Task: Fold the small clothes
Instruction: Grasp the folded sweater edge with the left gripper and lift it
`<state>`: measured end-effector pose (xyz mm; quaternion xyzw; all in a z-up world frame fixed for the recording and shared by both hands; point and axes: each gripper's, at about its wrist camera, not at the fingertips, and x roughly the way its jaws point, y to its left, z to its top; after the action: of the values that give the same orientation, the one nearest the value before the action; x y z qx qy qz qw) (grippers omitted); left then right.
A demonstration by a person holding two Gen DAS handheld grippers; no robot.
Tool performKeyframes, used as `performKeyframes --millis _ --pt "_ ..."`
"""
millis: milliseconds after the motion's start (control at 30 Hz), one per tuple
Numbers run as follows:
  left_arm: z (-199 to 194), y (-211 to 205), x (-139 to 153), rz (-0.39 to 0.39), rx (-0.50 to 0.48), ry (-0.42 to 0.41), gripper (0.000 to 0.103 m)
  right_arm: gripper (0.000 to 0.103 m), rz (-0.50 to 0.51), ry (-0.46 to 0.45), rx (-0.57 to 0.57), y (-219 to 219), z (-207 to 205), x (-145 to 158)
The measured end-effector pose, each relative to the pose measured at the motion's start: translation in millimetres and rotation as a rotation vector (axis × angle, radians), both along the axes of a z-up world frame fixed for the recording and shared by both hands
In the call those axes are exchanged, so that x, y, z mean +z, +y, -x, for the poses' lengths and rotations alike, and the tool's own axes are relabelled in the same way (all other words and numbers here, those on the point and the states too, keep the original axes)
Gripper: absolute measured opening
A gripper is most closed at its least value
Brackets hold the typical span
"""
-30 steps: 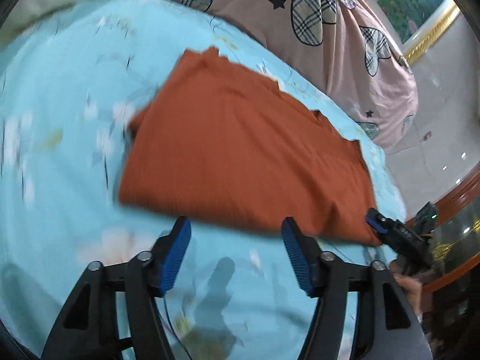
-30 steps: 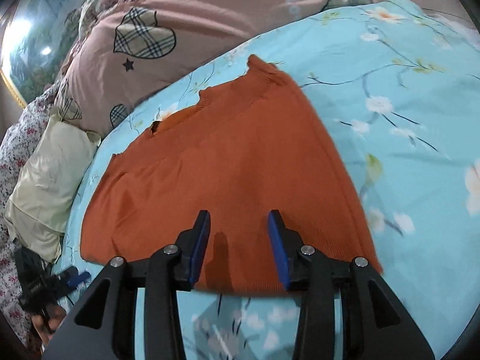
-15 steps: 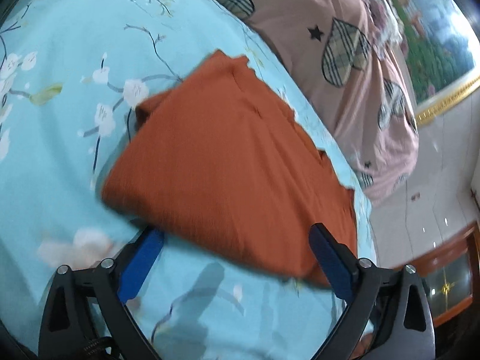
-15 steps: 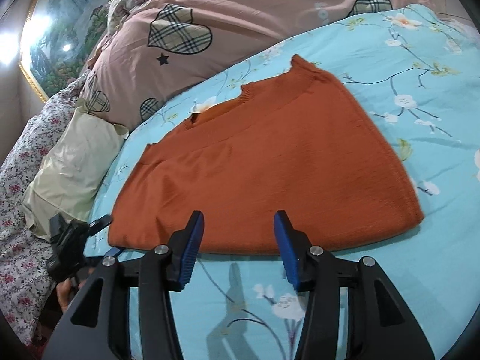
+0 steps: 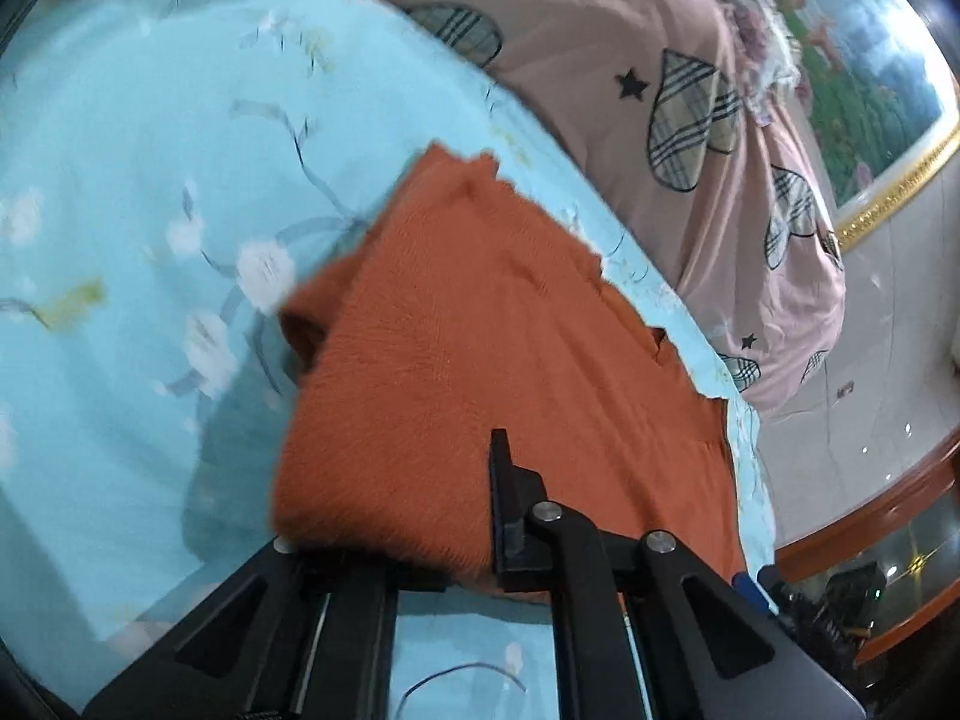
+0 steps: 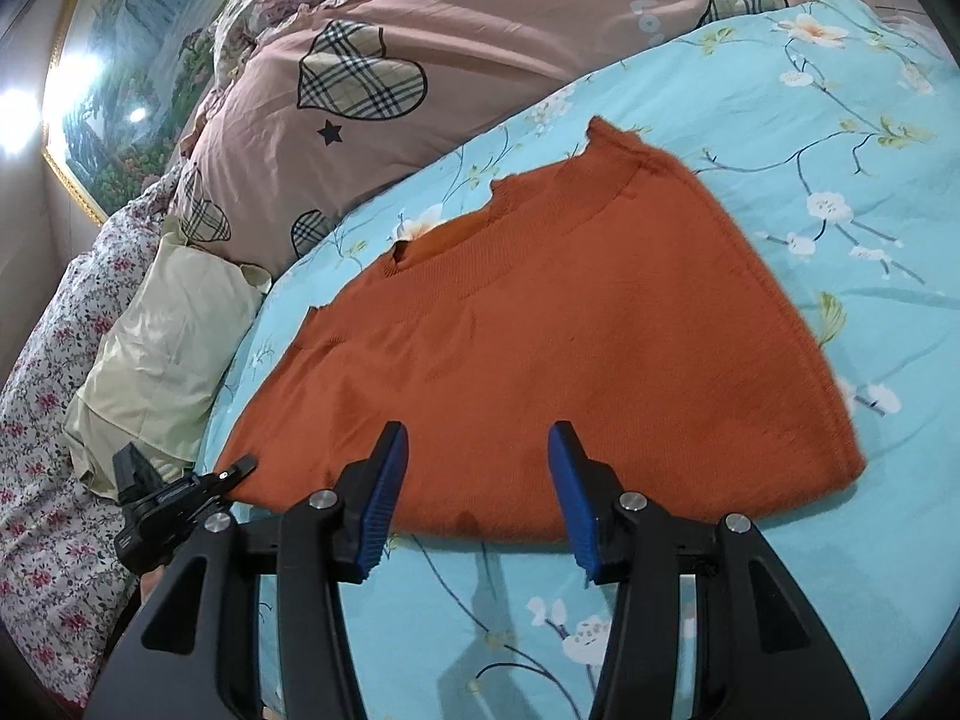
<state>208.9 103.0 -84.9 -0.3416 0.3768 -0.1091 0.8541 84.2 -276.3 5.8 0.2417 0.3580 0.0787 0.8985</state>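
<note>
An orange knitted top [image 6: 570, 330] lies folded flat on the light blue floral sheet [image 6: 840, 120], neckline toward the quilt. My left gripper [image 5: 489, 456] is shut on the top's [image 5: 480, 330] near left edge; the cloth bunches over the jaws and hides one finger. In the right wrist view the left gripper [image 6: 240, 468] pinches the top's left corner. My right gripper [image 6: 480, 450] stands open just above the near hem, its blue pads apart with nothing pressed between them. Its blue tip [image 5: 750, 585] shows at the lower right of the left wrist view.
A pink quilt with plaid hearts [image 6: 420, 60] lies behind the top. A cream pillow [image 6: 162, 348] and a floral cover [image 6: 42, 450] lie at the left. The bed edge drops to a tiled floor [image 5: 888, 360] beside wooden furniture [image 5: 870, 516]. A framed painting [image 6: 120, 60] hangs behind.
The left gripper opened wide, moved onto the top's edge and shut on it, bunching the cloth. The right gripper drew back slightly, so more of the top shows.
</note>
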Motion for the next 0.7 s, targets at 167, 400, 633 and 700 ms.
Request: performKeyframes --millis 167,400,633,700 --pt "1.7 16.9 -2.7 -0.013 -0.010 0.014 0.006 0.050 -0.007 0.011 0.005 -4.7 -6.8 -1.1" --pt "-6.3 10.9 -7.6 -0.010 0.006 0.036 0.011 0.050 -0.007 0.039 0.044 -0.6 -20.3 -2.8" --pt "-6.9 -38.6 45.1 -0.223 -0.070 -0.109 0.005 0.050 -0.048 0.053 0.047 -18.2 -37.4 0.2" --pt "-7.6 -62.3 61.6 -0.268 -0.117 -0.155 0.005 0.050 -0.068 0.060 0.057 -24.8 -46.1 2.6"
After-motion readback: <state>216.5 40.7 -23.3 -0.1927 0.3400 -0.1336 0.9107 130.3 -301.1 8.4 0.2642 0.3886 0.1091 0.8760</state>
